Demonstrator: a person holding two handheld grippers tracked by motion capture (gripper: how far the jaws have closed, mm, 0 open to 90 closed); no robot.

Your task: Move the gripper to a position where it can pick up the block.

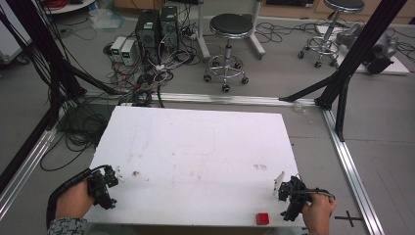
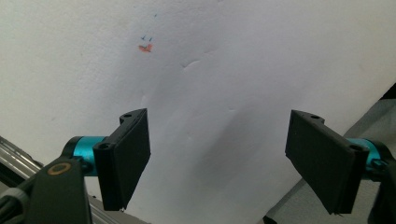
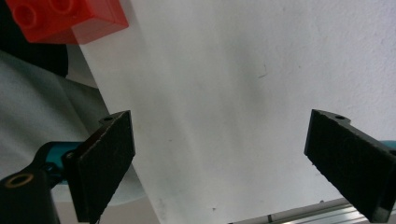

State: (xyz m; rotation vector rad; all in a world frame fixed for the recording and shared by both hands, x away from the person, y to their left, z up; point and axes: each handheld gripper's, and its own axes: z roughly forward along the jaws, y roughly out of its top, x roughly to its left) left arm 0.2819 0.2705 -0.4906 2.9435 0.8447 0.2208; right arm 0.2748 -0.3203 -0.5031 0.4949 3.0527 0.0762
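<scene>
- Red studded plastic brick [image 1: 263, 218] sat at the white rectangular table's [image 1: 195, 147] near edge.
- Left gripper [image 2: 217, 154] gaped wide, holding nothing.
- Right gripper [image 3: 219, 158] likewise.

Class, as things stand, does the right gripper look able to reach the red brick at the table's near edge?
Probably yes: the right gripper is open, the red brick lies close beside it, and nothing stands between them on the white table.

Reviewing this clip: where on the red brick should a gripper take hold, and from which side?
Grip the red brick across its two flat side walls, below the studs. It sits studs-up at the table's near edge, so probably come down from above with the right gripper, which is open and nearest.
</scene>
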